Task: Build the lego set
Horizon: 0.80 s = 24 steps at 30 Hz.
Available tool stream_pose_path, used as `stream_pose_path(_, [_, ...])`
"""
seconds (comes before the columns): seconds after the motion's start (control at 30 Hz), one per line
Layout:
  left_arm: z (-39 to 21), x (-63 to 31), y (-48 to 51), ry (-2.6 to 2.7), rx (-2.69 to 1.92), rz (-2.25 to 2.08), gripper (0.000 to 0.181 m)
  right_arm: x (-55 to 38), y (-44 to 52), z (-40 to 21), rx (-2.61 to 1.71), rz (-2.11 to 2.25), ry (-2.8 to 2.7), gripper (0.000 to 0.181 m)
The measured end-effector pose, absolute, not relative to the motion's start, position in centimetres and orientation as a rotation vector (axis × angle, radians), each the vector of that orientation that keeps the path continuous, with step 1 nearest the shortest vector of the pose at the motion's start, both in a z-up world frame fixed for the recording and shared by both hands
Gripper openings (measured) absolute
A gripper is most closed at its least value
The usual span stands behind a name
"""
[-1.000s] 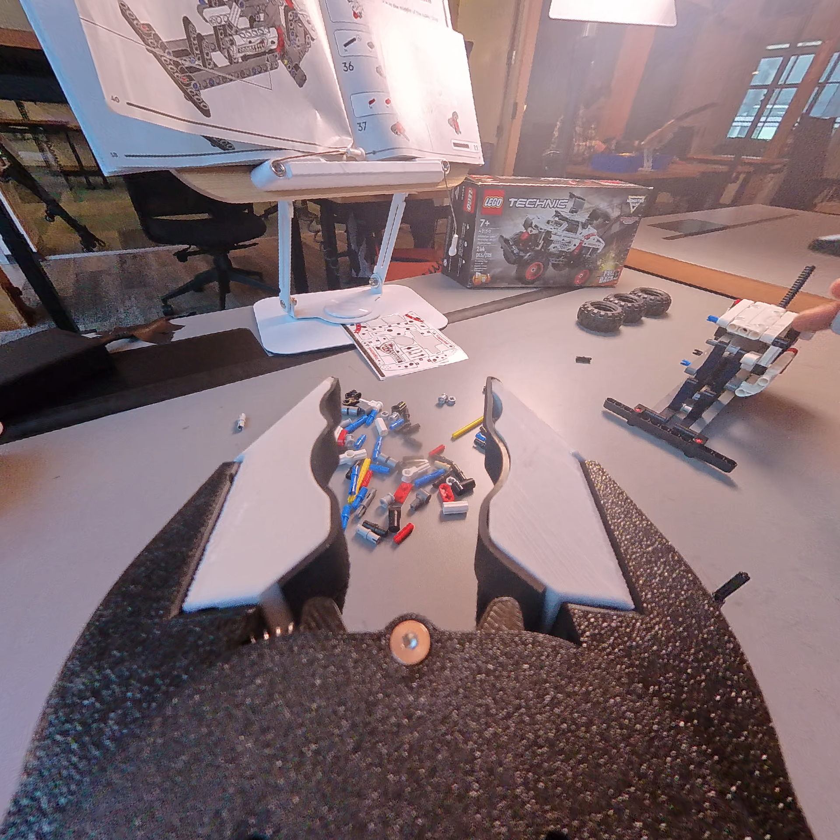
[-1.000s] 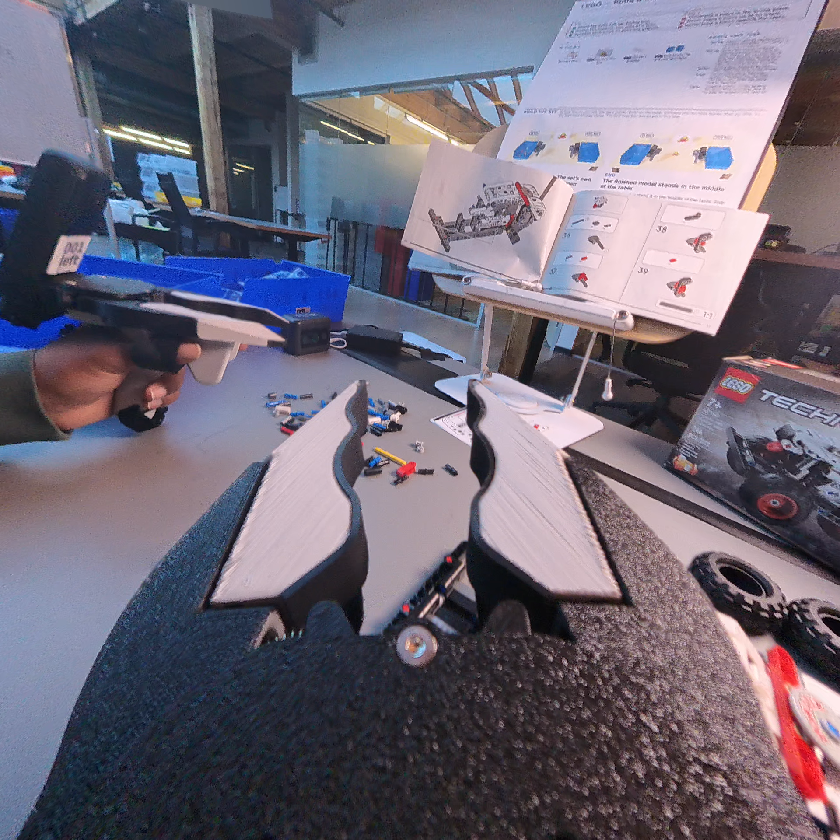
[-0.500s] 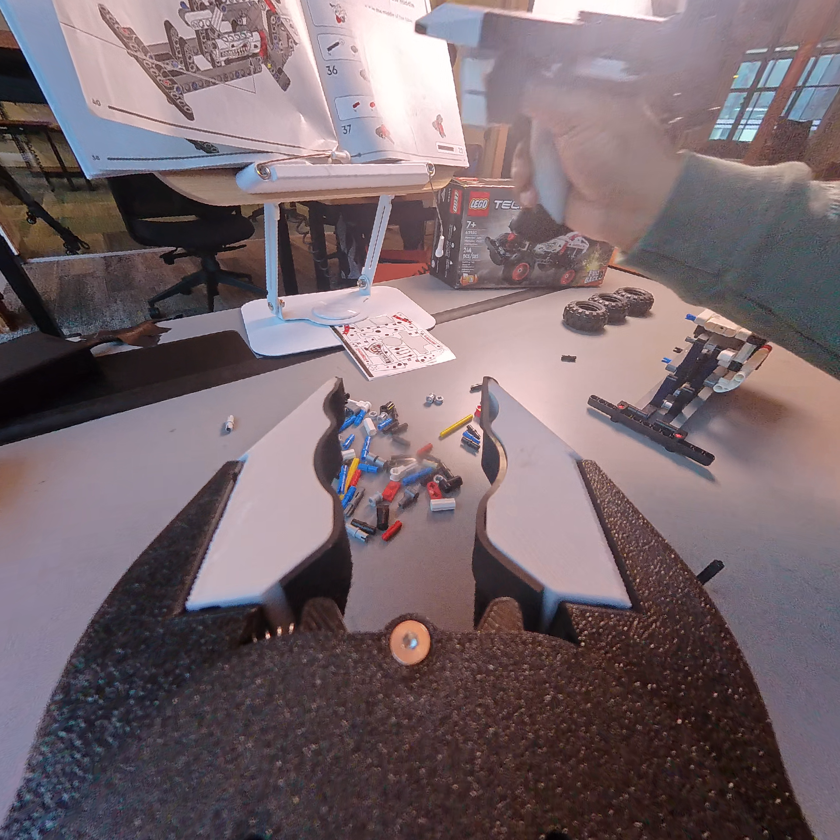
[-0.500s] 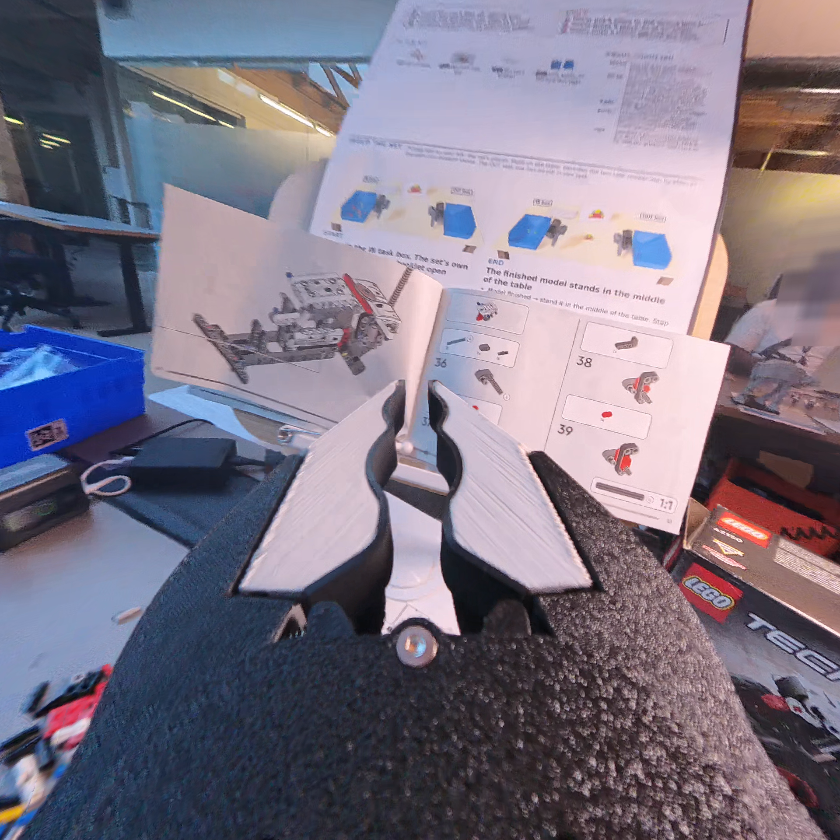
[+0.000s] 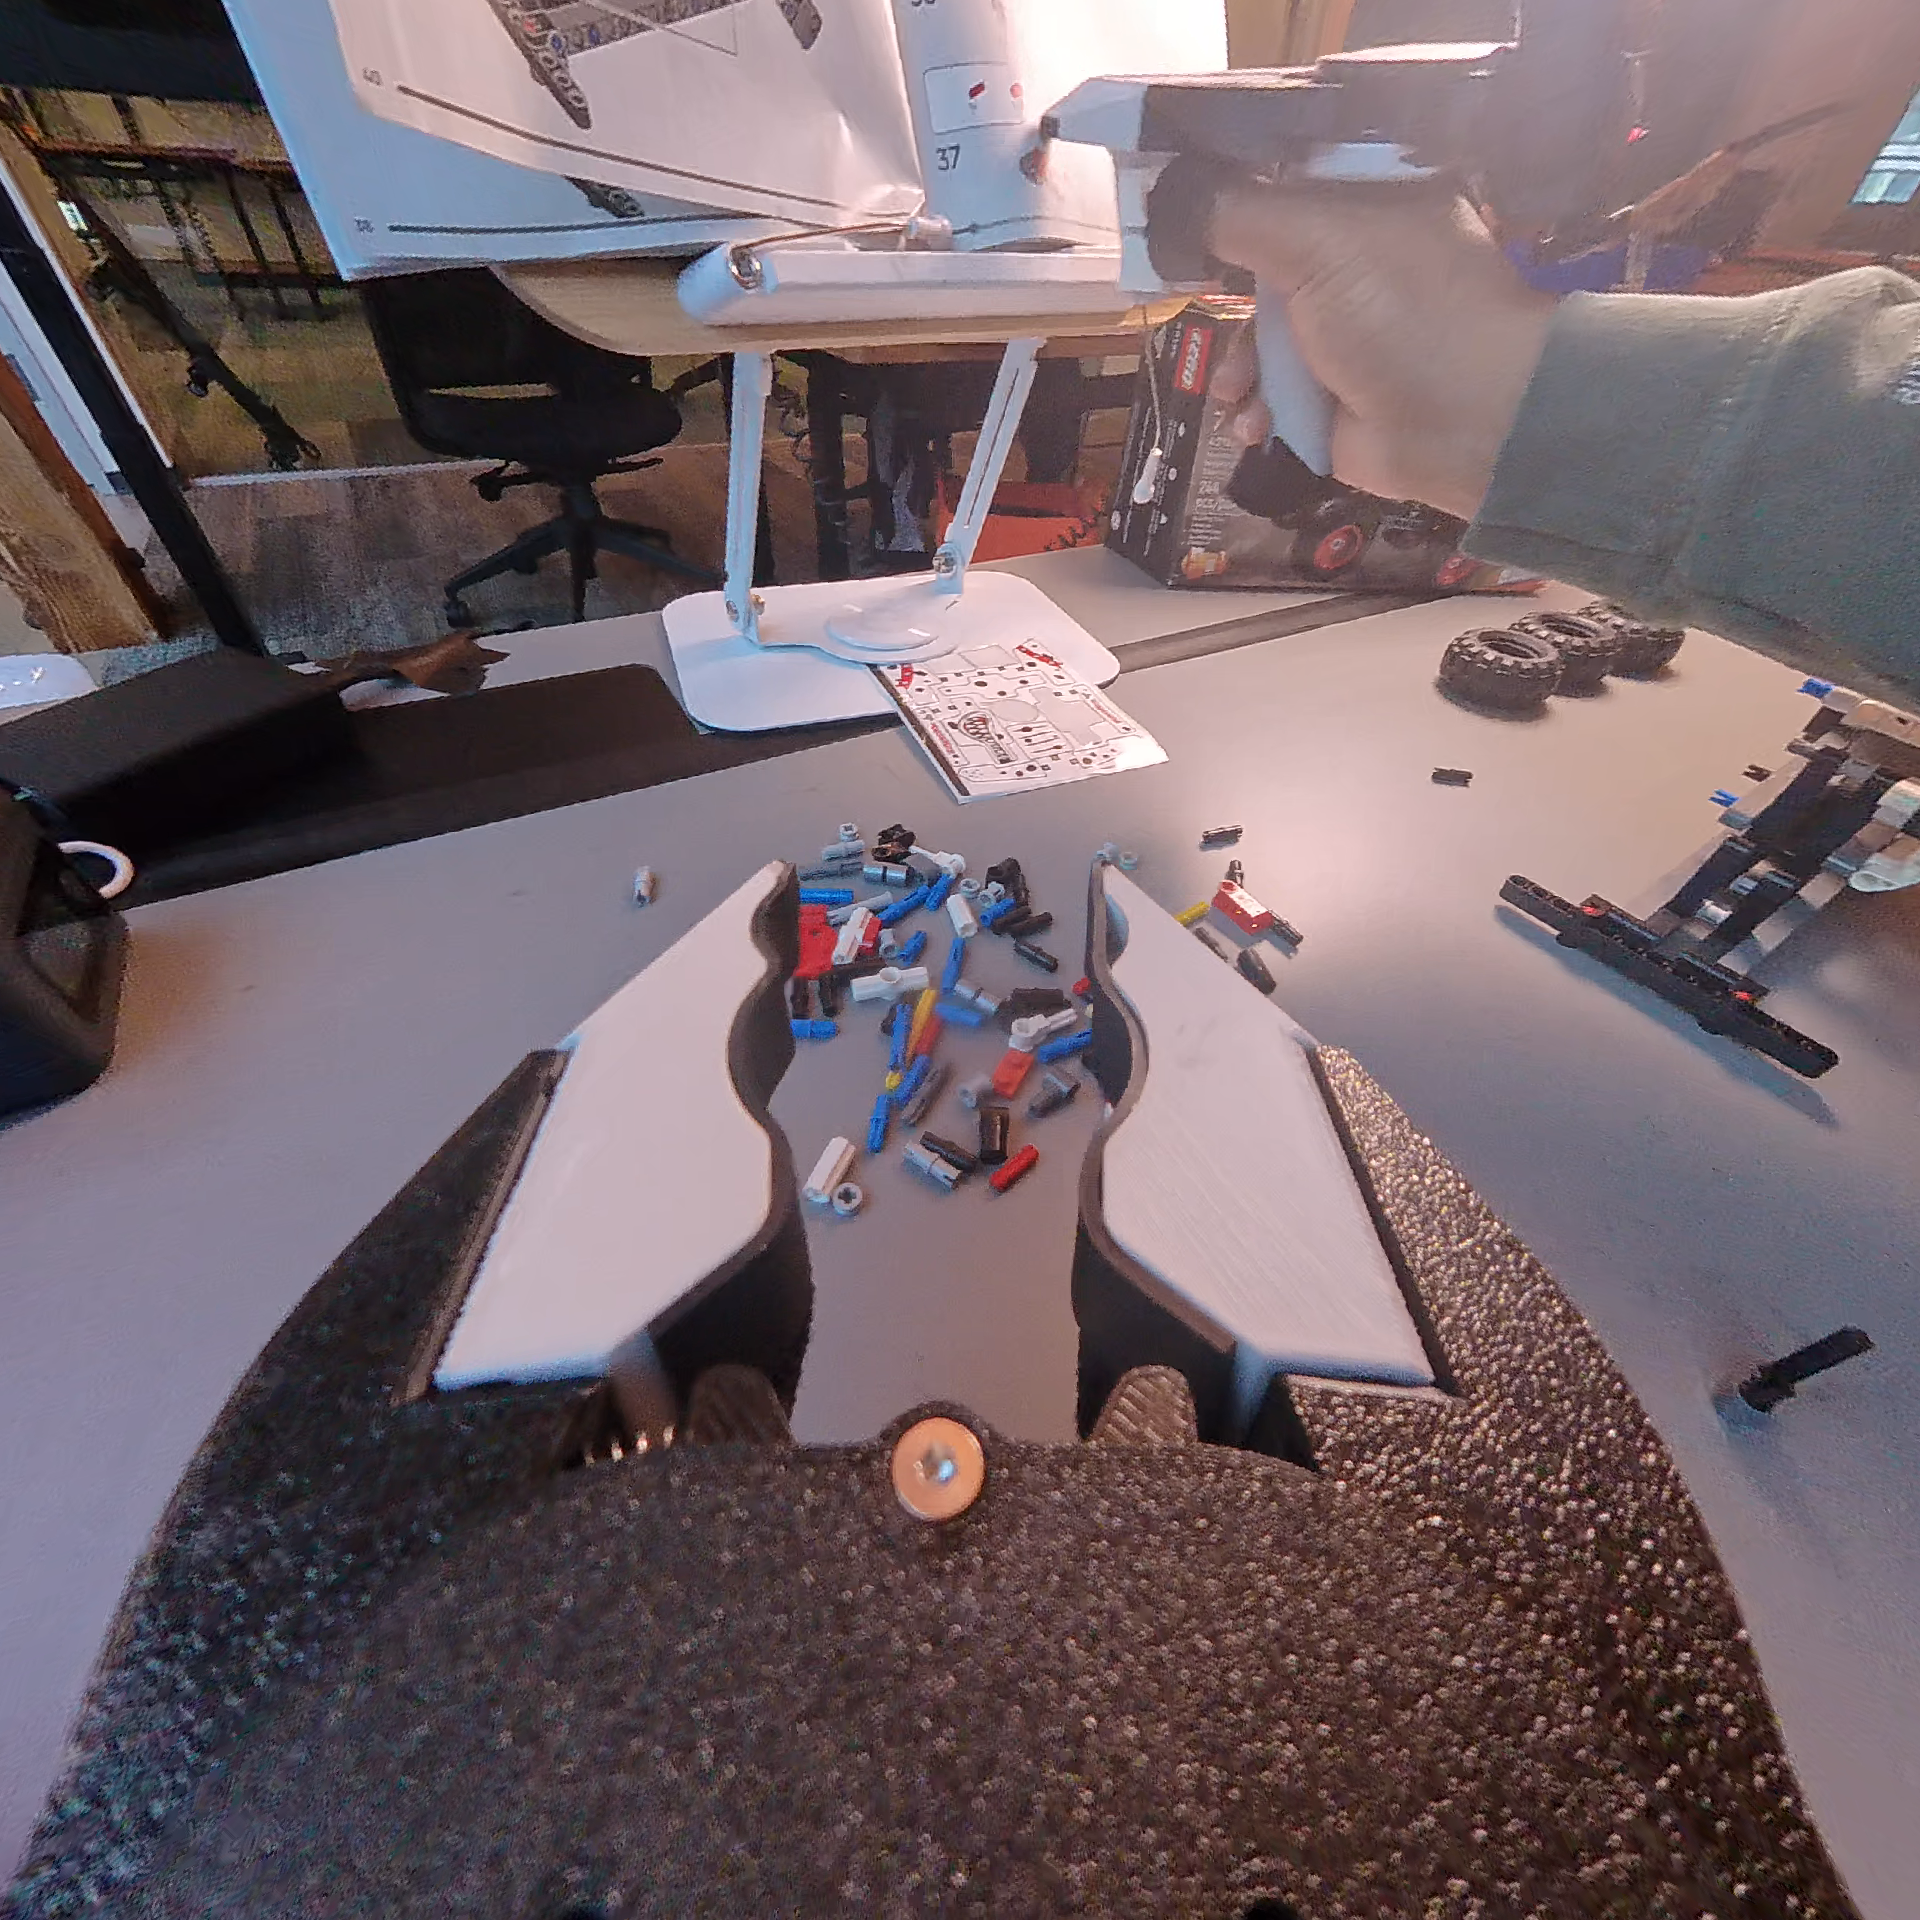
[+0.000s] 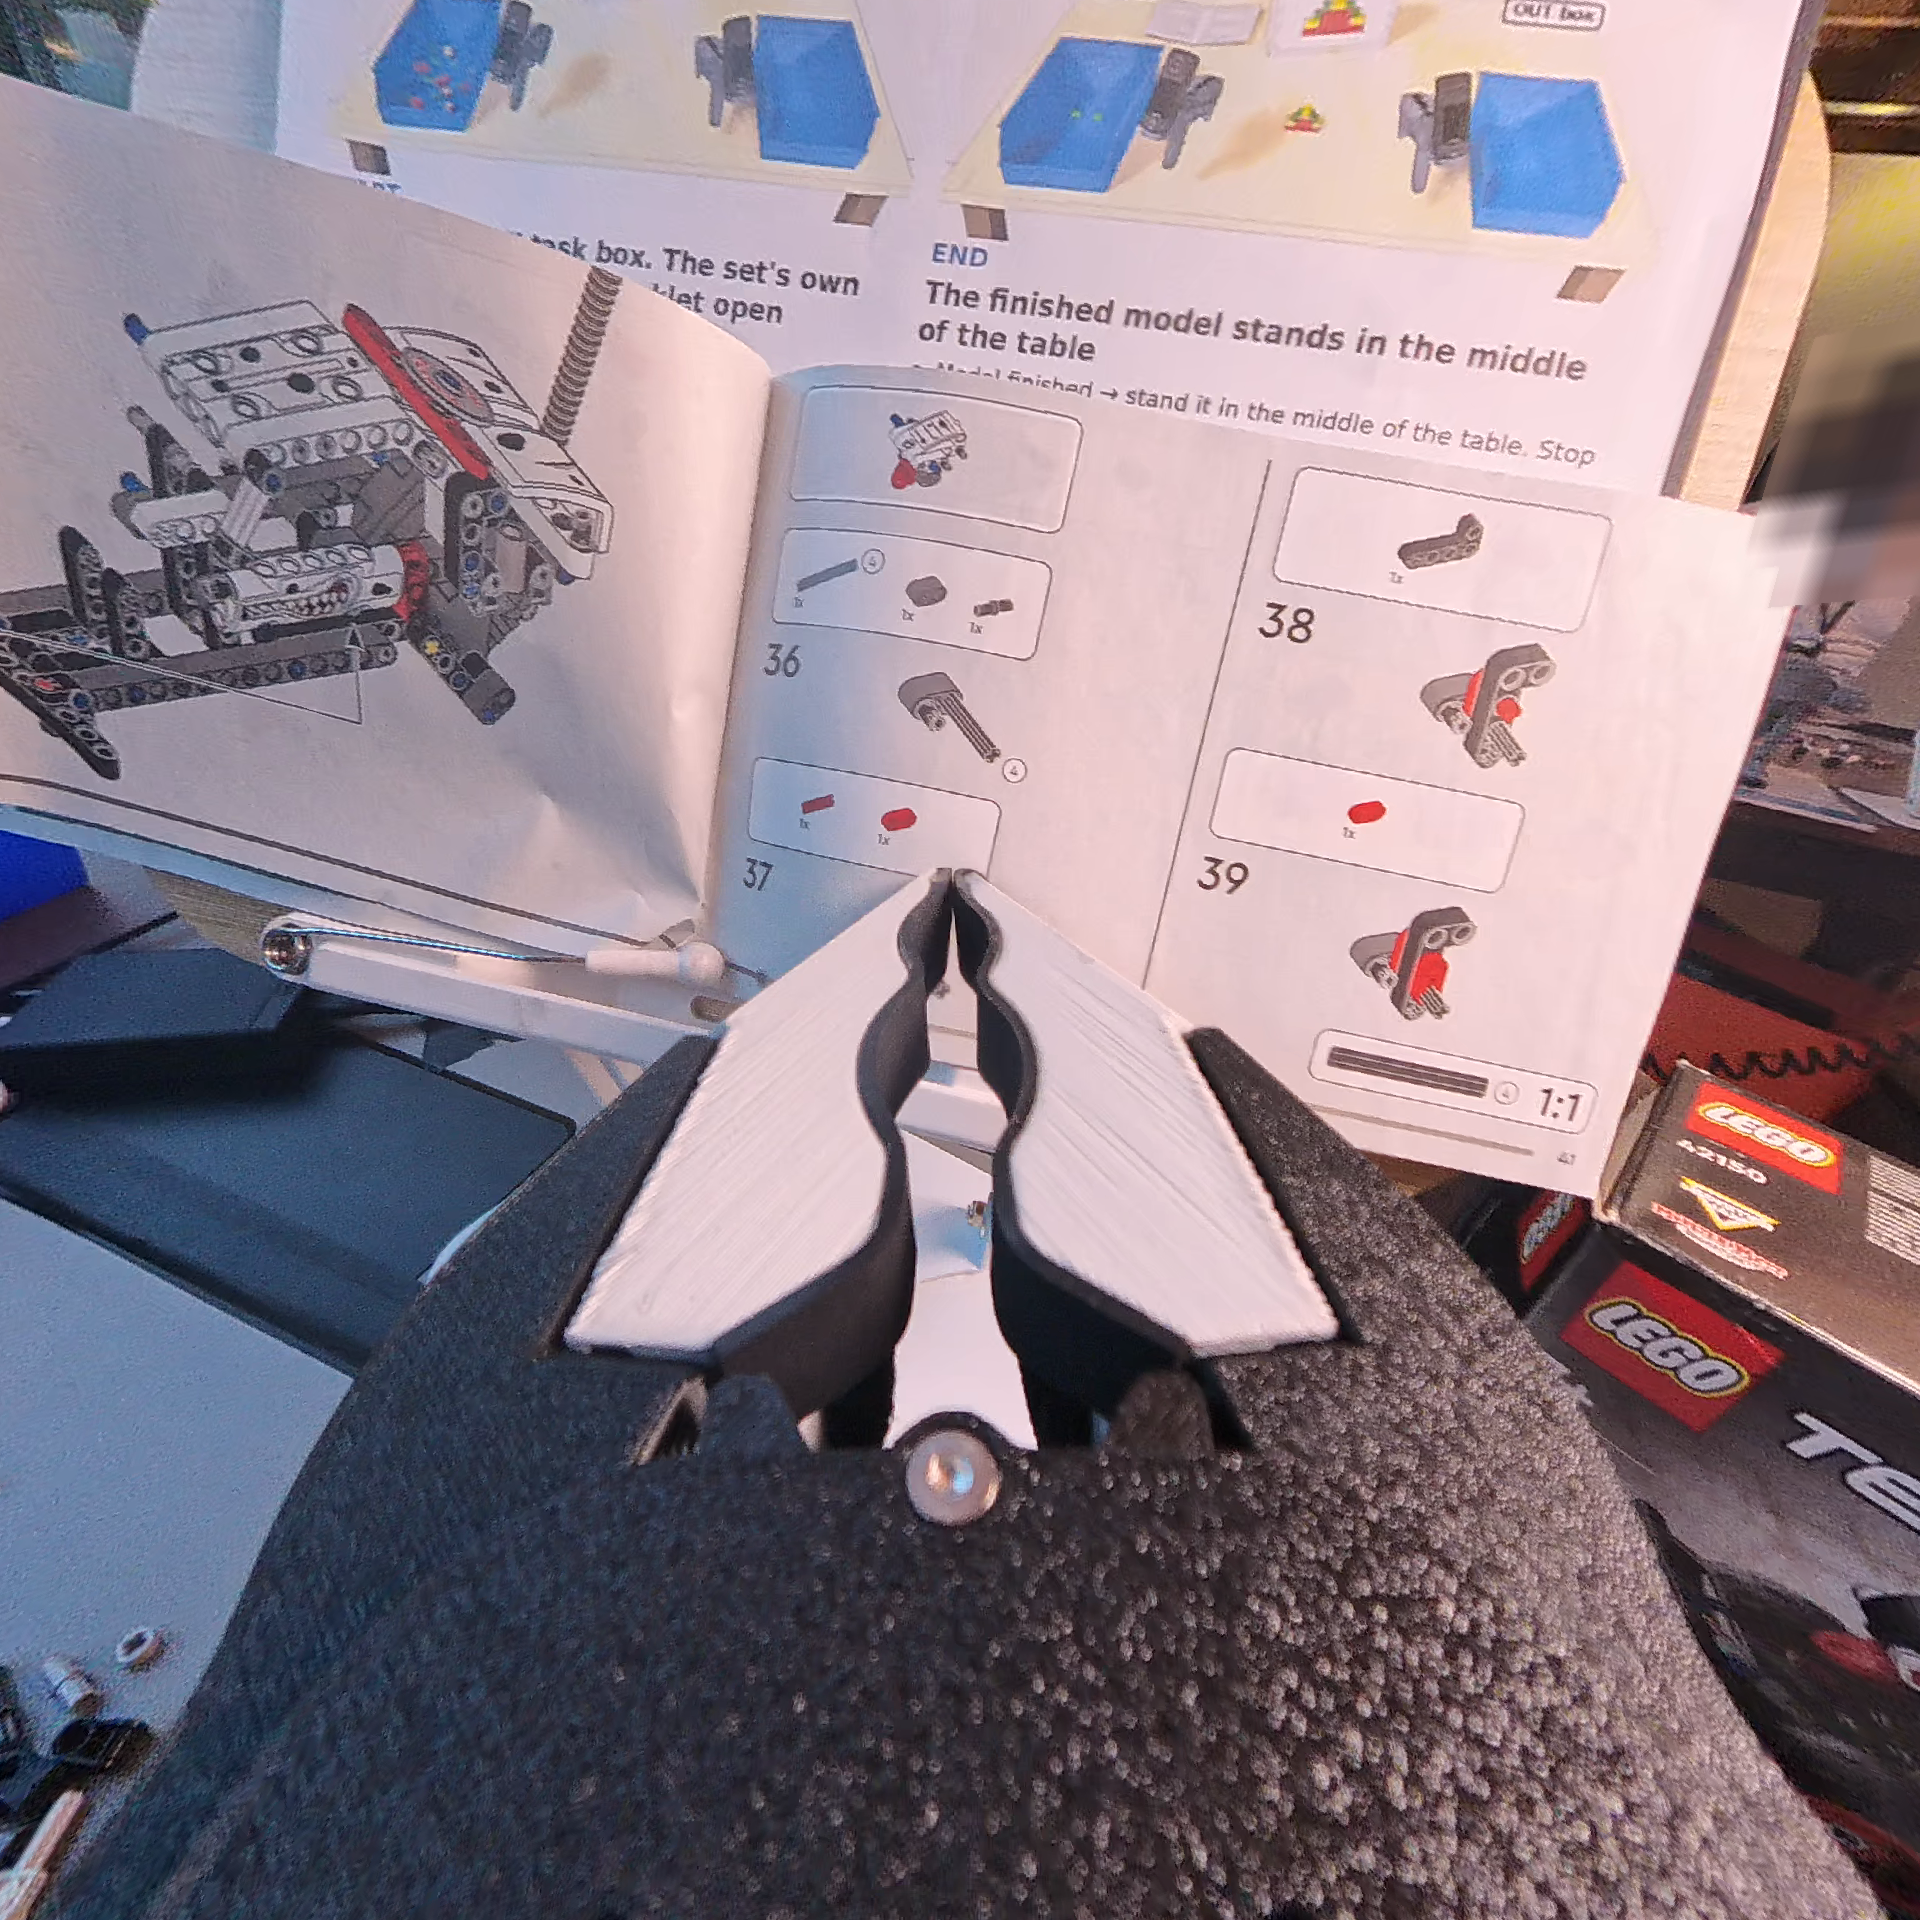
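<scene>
Grey and smooth, the table (image 5: 416, 1039) carries everything we work with, and behind it we see a dim room with a black office chair (image 5: 530, 416) on a patterned floor. Our left gripper (image 5: 940, 894) hangs low over the table with its two fingers spread wide, and it holds nothing; between and beyond them lies the pile of small lego pieces (image 5: 935, 1008), blue, red, black, grey and one yellow. To the right, well apart from the pile, the half-built model (image 5: 1725, 914) lies on the table, and three black tyres (image 5: 1558, 655) stand behind it. A white stand (image 5: 883, 644) holds the open instruction booklet (image 6: 520, 571) above the table, and a flat sticker sheet (image 5: 1023, 722) lies at its foot. The lego box (image 6: 1766, 1299) stands near the stand, to the right. Our right gripper (image 6: 951, 878) is raised in front of the booklet, its fingertips pressed together at the lower edge of the right page; whether they pinch the paper, we cannot tell. From the left wrist view we see it held by a hand (image 5: 1371, 343) in a green sleeve.
</scene>
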<state>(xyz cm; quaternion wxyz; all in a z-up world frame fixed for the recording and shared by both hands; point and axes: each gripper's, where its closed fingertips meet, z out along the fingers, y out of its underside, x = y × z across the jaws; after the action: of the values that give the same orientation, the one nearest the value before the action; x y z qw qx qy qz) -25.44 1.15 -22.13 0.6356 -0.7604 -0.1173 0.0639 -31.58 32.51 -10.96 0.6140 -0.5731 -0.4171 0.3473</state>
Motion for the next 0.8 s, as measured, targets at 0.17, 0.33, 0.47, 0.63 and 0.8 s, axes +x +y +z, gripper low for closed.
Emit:
stream_pose_path(0.17, [-23.1,-27.9,0.7,-0.314,-1.79,0.271,0.05,-30.0,31.6,-10.4,-1.317,0.794,-0.967,0.0])
stream_pose_path(0.33, [-24.1,-30.1,0.5,-0.385,-1.841,0.316,0.041,-25.0,24.7,-8.4,-1.244,0.955,-1.048,0.002])
stream_pose_path(0.47, [-24.6,-31.7,1.3,-0.401,-1.906,0.35,0.039,-18.4,17.6,-9.4,-1.212,1.1,-1.185,0.006])
stream_pose_path(0.63, [-26.4,-33.2,4.2,-0.292,-2.056,0.349,0.025,-9.7,10.0,-14.6,-1.118,1.134,-1.423,0.008])
stream_pose_path(0.8, [-28.3,-34.6,7.3,-0.23,-2.17,0.278,0.023,-4.4,8.1,-20.2,-1.004,0.976,-1.631,0.008])
